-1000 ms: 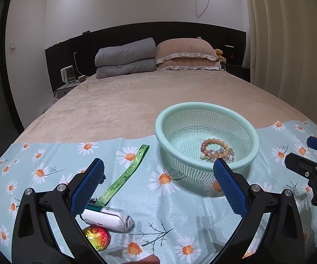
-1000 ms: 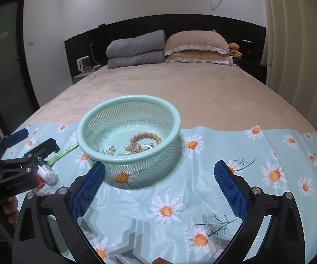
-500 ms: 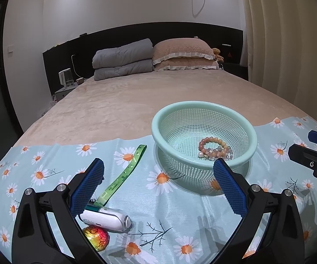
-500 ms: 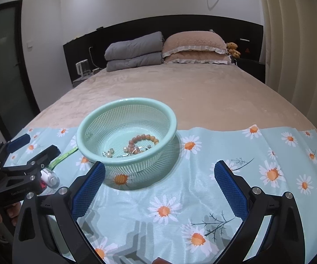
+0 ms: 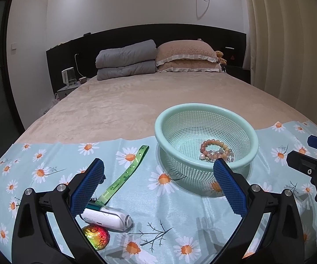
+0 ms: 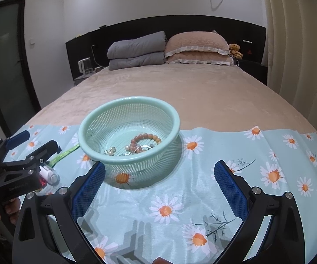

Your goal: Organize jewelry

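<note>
Both the left gripper (image 5: 158, 182) and right gripper (image 6: 159, 182) hang spread and empty. A beaded bracelet (image 6: 146, 142) lies inside the mint-green mesh plastic basket (image 6: 171, 112).

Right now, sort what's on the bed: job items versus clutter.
Job: mint basket; beaded bracelet; other beads and pearls beside it.

Lying about: green strap; white capsule-shaped case; shiny multicoloured ball; folded grey quilt; pillows.
</note>
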Demonstrator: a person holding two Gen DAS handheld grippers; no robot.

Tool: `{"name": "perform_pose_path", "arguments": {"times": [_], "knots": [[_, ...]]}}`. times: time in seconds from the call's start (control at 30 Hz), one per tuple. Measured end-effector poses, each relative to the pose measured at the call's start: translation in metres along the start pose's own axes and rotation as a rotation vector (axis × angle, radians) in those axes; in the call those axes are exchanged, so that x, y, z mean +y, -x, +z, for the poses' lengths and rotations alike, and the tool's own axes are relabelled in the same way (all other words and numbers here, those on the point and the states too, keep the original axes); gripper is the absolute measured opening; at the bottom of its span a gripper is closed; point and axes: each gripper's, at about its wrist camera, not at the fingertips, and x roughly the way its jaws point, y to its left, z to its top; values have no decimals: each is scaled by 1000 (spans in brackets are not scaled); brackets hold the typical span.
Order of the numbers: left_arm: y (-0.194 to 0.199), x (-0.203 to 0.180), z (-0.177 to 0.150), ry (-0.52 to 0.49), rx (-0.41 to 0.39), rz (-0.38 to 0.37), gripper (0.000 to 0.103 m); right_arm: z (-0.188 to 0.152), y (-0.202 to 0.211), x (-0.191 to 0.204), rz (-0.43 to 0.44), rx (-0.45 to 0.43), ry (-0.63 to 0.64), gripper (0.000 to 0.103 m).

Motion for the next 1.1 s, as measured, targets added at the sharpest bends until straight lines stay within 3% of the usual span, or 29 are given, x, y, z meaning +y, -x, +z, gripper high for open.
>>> {"name": "perform_pose_path", "arguments": {"times": [1.1], "knots": [[2, -8, -3, -58, -20, 13, 97, -2, 1, -2, 15, -5, -1, 95]]}}
